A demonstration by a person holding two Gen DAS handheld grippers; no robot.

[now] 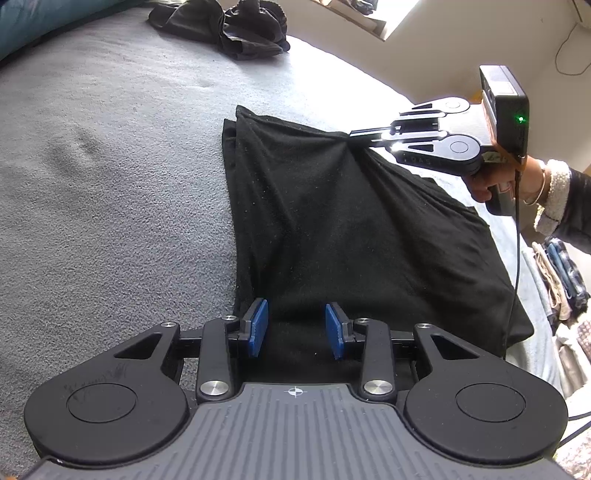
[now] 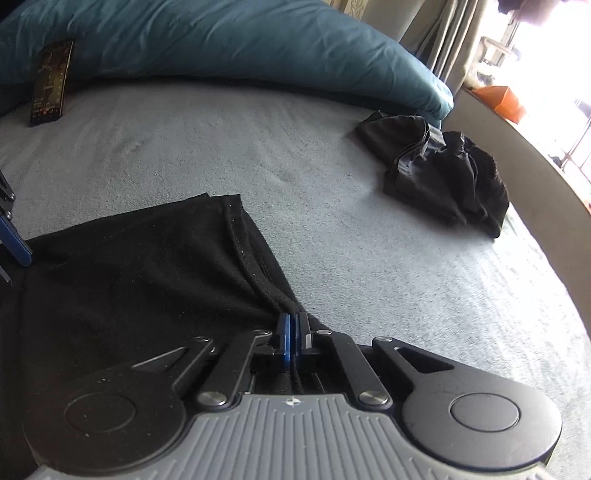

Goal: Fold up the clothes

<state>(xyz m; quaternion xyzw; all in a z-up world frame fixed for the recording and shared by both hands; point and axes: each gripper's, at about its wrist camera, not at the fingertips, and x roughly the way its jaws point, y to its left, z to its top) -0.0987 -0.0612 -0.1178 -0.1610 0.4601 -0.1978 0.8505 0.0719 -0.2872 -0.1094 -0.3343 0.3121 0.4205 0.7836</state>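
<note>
A black garment (image 1: 332, 229) lies partly folded on the grey bed cover (image 1: 110, 184). My left gripper (image 1: 296, 328) hovers over its near edge, blue pads apart and open, with flat cloth below them. My right gripper (image 1: 354, 134), held in a hand with a fleecy cuff, pinches the garment's far edge and pulls it into a small peak. In the right wrist view the right gripper (image 2: 293, 339) is shut on a bunched hem of the black garment (image 2: 129, 266). One blue finger of the left gripper (image 2: 14, 240) shows at the left edge.
A crumpled heap of dark clothes (image 2: 443, 177) sits farther along the bed, the same heap of dark clothes (image 1: 229, 26). A teal duvet (image 2: 221, 44) and a dark flat object (image 2: 50, 85) lie at the head. Stacked clothes (image 1: 561, 280) sit beyond the bed's right edge.
</note>
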